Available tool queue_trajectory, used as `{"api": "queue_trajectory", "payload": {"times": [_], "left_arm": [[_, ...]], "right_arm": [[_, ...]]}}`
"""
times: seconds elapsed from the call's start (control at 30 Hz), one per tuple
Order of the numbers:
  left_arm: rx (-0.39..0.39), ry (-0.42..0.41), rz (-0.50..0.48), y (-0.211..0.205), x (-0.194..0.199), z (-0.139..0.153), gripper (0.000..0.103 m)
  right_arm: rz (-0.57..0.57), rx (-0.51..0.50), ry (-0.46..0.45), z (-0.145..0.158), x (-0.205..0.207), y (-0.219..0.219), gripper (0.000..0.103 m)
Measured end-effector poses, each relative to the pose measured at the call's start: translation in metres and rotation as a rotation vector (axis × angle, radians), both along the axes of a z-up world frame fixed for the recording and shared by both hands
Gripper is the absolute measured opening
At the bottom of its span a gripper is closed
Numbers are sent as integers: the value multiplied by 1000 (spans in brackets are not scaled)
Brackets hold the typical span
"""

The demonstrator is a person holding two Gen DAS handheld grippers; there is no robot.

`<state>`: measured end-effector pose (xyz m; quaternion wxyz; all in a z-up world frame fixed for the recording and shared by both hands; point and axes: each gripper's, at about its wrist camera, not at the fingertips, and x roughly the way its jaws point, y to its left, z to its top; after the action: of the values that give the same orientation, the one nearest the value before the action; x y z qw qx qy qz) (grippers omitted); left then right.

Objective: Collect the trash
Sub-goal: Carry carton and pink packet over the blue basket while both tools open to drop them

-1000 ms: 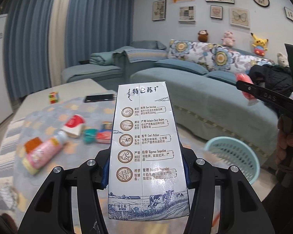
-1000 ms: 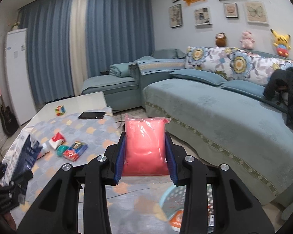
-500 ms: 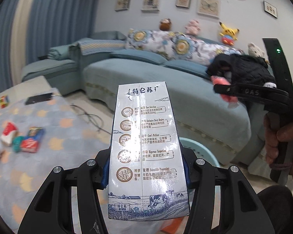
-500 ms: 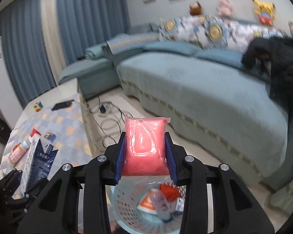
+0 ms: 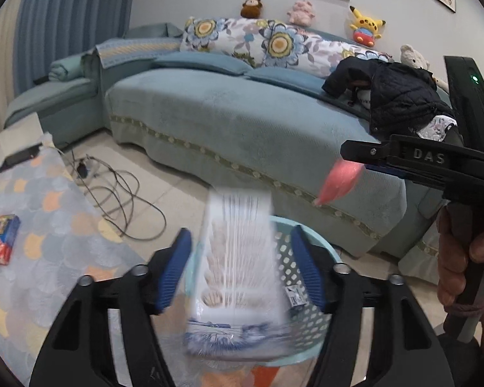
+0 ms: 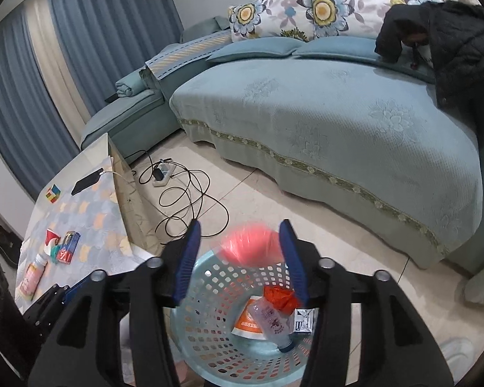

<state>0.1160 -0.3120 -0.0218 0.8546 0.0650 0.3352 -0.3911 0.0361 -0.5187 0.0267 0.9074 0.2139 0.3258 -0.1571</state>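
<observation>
Right wrist: pink bag (image 6: 253,242) above basket rim (image 6: 206,261).

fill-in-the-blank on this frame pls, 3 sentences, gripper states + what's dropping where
1. The left gripper has its jaws ____, with the blurred milk carton loose between them.
2. The pink bag is dropping toward the ____ below the right gripper.
3. The black jacket lies on the ____.

Missing words: open; basket; sofa
</observation>
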Motion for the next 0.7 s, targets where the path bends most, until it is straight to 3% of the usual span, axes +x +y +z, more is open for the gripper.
{"api": "queue_trajectory", "payload": {"times": [0.33,0.53,0.7], "left_arm": [[14,9,82,50,10,1,69],[122,1,148,112,3,-19,69],[183,-35,223,180,3,-15,69]], "right_arm": [[-24,52,-27,1,-3,-6,52],[12,36,-35,6,4,11,52],[71,-16,-42,14,16,40,53]]}}
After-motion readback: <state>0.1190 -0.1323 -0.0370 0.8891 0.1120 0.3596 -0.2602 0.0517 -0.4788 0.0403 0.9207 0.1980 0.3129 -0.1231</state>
